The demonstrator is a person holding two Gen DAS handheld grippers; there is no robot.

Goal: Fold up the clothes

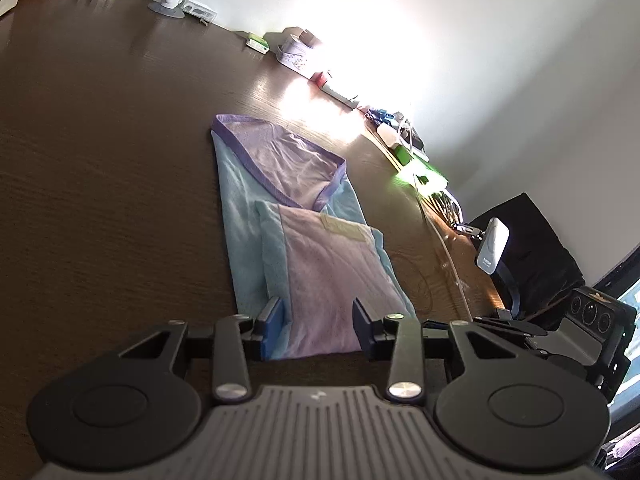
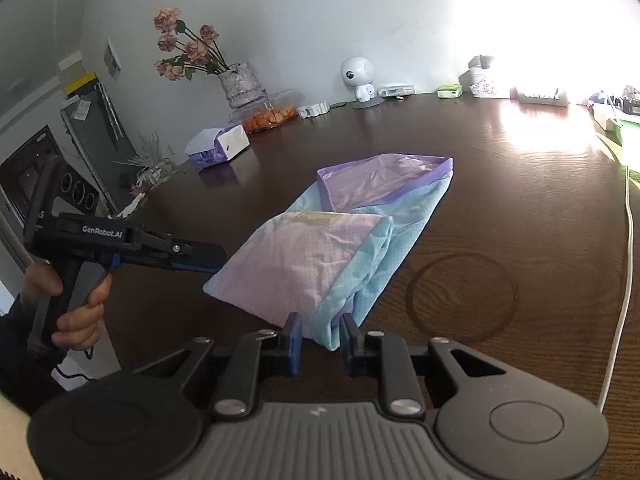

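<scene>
A light-blue and lilac garment (image 1: 320, 272) lies on the dark wooden table (image 1: 100, 200), its near part folded back over itself, with a purple-trimmed opening at the far end. My left gripper (image 1: 318, 316) stands open at the near edge of the fold, and the cloth lies flat between its fingers without being pinched. In the right wrist view the garment (image 2: 312, 256) has its near blue corner between the fingers of my right gripper (image 2: 322, 338), which stand slightly apart and do not press on it. A person's hand holds the left gripper (image 2: 208, 258) at the fold's left edge.
A white cable (image 2: 624, 280) runs along the table's right side. A tissue box (image 2: 224, 146), a vase of flowers (image 2: 240, 84), a white robot figure (image 2: 360, 76) and small clutter line the far wall. A ring mark (image 2: 462, 296) shows on the wood.
</scene>
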